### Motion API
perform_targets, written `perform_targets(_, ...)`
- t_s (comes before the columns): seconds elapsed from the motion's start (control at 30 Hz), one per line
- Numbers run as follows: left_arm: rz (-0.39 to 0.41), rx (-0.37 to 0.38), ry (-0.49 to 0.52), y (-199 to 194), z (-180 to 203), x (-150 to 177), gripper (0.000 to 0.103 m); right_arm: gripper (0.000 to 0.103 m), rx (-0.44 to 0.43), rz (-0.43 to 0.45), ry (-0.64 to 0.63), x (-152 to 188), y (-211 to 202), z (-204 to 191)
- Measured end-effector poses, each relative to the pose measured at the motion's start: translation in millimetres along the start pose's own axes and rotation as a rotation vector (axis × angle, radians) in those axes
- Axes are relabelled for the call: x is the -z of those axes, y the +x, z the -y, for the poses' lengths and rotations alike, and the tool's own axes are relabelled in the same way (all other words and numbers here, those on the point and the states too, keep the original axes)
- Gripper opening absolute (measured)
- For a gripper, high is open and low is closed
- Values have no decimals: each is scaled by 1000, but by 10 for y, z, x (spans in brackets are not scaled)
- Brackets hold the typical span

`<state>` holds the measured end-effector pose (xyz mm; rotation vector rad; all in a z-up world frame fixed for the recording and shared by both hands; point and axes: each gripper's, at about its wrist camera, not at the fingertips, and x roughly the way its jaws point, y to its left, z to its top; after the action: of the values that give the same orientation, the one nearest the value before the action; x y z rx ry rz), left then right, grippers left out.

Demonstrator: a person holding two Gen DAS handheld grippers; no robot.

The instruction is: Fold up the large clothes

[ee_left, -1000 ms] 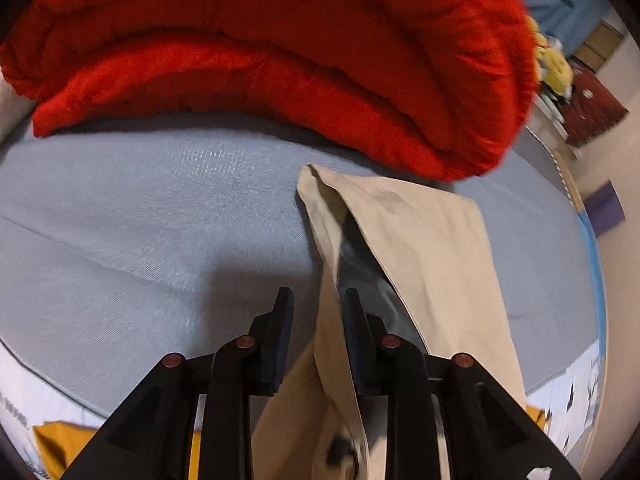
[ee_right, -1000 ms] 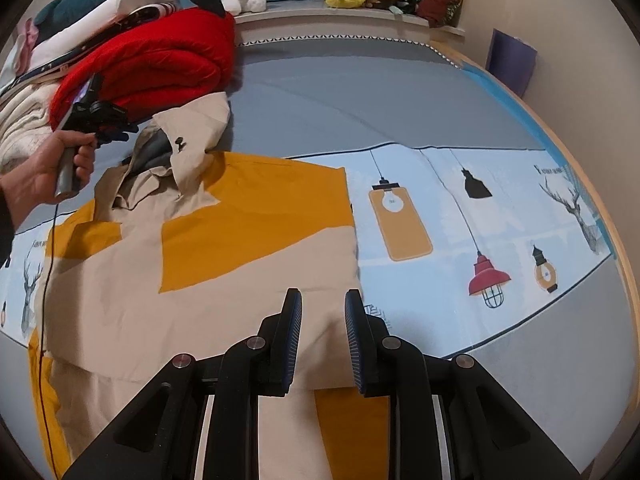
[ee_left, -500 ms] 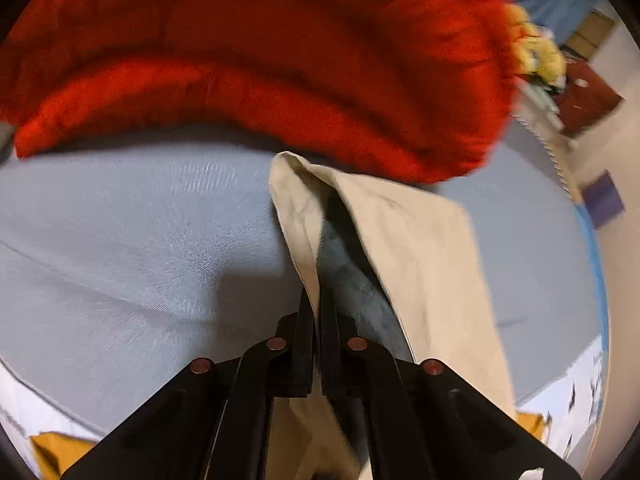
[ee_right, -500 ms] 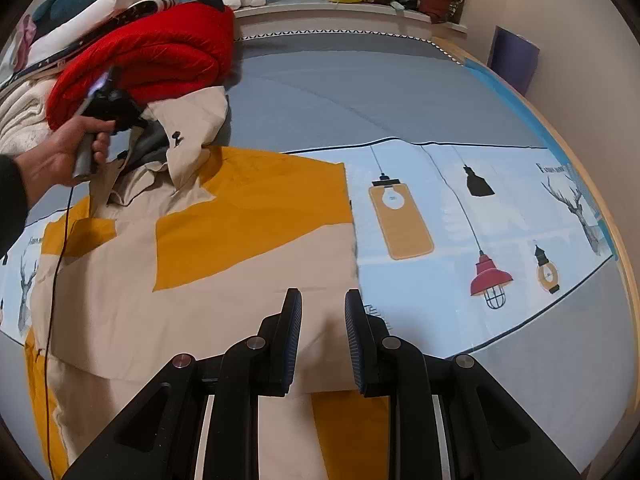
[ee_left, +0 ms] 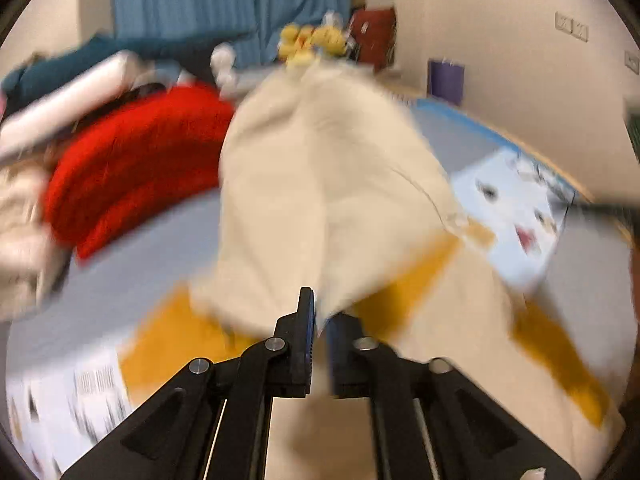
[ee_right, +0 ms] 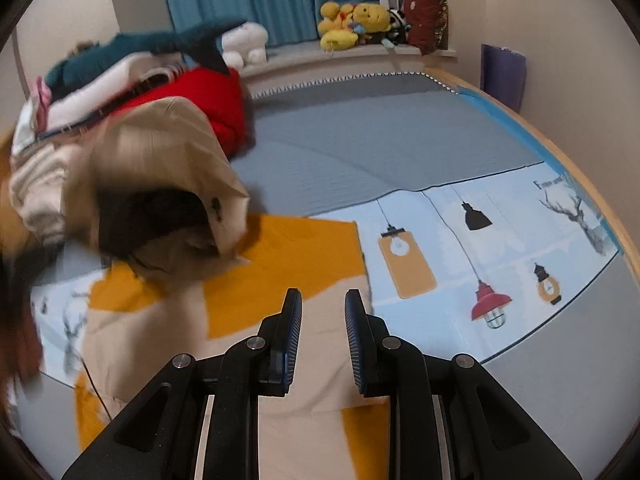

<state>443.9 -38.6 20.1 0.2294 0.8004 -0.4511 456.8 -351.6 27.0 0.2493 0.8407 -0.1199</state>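
A beige and mustard-yellow jacket lies spread on the bed. My left gripper is shut on the jacket's beige hood and holds it lifted above the garment; the view is blurred. In the right wrist view the raised hood hangs over the jacket's upper part, dark lining showing. My right gripper is open and empty, hovering over the jacket's lower beige part.
A red folded blanket and a pile of clothes lie at the back left. Plush toys sit on the sill under blue curtains. A lamp-print sheet covers the bed to the right. A purple bag stands by the wall.
My left gripper closed on the hood, then lifted and swung it up and over toward the jacket's body. The right gripper stayed open in place.
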Motion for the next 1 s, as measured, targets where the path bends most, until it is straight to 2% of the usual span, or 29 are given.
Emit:
perform_targets(0.07, -100, -21, -88, -63, -7, 423, 11, 28, -44, 10, 25, -2, -61, -5)
perform_targets(0.1, -145, -25, -141, -150, -11, 621, 11, 34, -63, 18, 32, -4, -85, -16)
perform_targets(0.17, -145, -23, -229, -326, -53, 762, 11, 40, -91, 34, 38, 3, -134, -50)
perform_targets(0.3, -133, 1, -424, -320, -244, 625, 11, 41, -175, 18, 54, 52, -131, -157)
perform_targets(0.37, -118, 25, -490, -169, -374, 530, 19, 41, -203, -9, 64, 83, -61, -201)
perform_targets(0.4, -132, 20, -529, -54, -456, 503, 19, 41, -215, -25, 69, 106, -11, -234)
perform_targets(0.43, -159, 20, -577, 76, -528, 545, 19, 41, -222, -37, 70, 129, 35, -267)
perform_targets(0.6, -226, 142, -776, 452, -752, 791, 19, 41, -244, -114, 48, 254, 335, -434)
perform_targets(0.7, -251, 178, -818, 609, -789, 846, 22, 41, -253, -148, 11, 300, 520, -555)
perform_targets(1.0, -294, 214, -872, 903, -878, 985, 23, 41, -248, -201, -121, 392, 939, -906)
